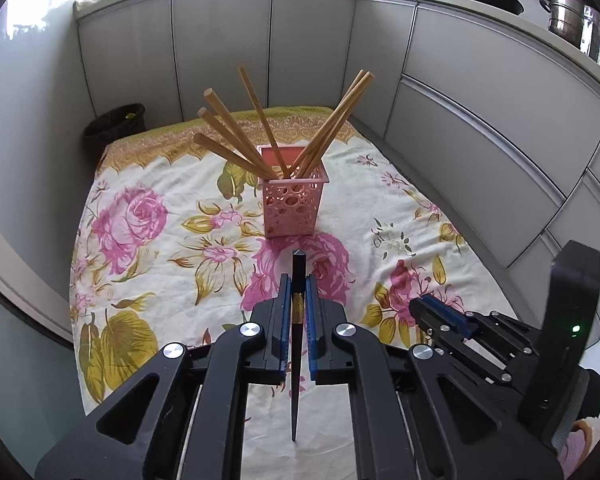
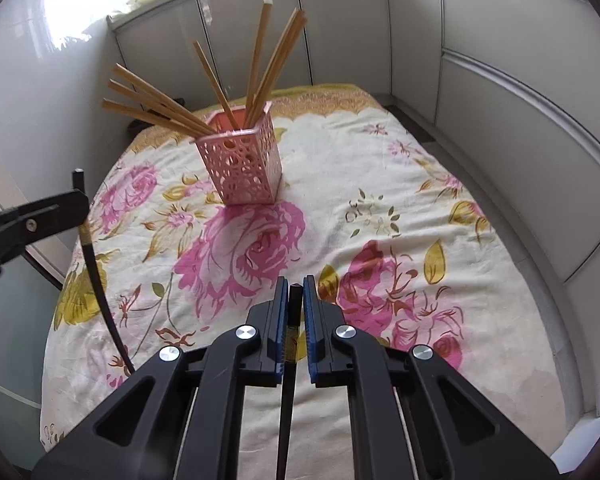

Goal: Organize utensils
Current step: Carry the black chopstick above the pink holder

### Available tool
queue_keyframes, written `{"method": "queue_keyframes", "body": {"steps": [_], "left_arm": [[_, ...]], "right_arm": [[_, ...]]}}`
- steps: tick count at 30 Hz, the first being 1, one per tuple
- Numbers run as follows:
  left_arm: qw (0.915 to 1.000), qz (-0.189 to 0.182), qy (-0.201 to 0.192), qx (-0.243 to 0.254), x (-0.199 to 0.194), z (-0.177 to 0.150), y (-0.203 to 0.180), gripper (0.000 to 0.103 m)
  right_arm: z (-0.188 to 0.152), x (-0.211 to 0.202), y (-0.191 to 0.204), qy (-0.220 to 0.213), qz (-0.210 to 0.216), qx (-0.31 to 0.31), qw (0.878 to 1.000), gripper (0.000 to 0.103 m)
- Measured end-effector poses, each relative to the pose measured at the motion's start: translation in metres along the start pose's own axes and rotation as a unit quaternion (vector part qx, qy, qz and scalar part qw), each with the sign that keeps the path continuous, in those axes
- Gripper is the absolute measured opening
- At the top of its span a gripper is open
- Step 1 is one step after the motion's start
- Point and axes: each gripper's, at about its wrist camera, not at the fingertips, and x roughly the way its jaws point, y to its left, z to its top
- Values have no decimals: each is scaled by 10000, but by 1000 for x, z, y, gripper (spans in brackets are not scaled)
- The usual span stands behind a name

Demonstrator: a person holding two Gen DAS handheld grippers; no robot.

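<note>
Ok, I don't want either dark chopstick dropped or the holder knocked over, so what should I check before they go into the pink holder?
1. Left hand-held gripper clamps its dark chopstick: ok.
2. Right hand-held gripper clamps its dark chopstick: ok.
3. Pink holder stands upright on the floral cloth: ok.
4. Room among the wooden chopsticks fanned out in the holder: cannot tell.
5. Dark chopsticks' thin ends point down: ok.
6. Grippers are clear of each other: ok, apart.
</note>
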Motion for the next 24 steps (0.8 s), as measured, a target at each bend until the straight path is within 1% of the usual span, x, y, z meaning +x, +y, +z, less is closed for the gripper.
{"method": "queue_keyframes", "body": {"steps": [3,7,10,12,17,24], "left_arm": [[9998,22,-195,-60,-11,-6,-9,6],[9991,-26,-407,-60,-21,-4,-16,6],[9985,-157,-515,-106,-27,2,-17,6],[9981,-234,-560,-106,-29,7,-18,6],[9968,-297,-730,-152,-35,16,-17,6],[9954,-294,-903,-149,-43,31,-14,6]], "right_arm": [[10,-18,-8,-302,5,-8,9995,8],[28,-38,-10,-514,122,59,9986,8],[42,-51,-8,-647,201,52,9977,8],[51,-58,-8,-696,260,35,9972,8],[69,-68,-7,-782,346,3,9963,8],[88,-76,-9,-889,409,-8,9952,8]]}}
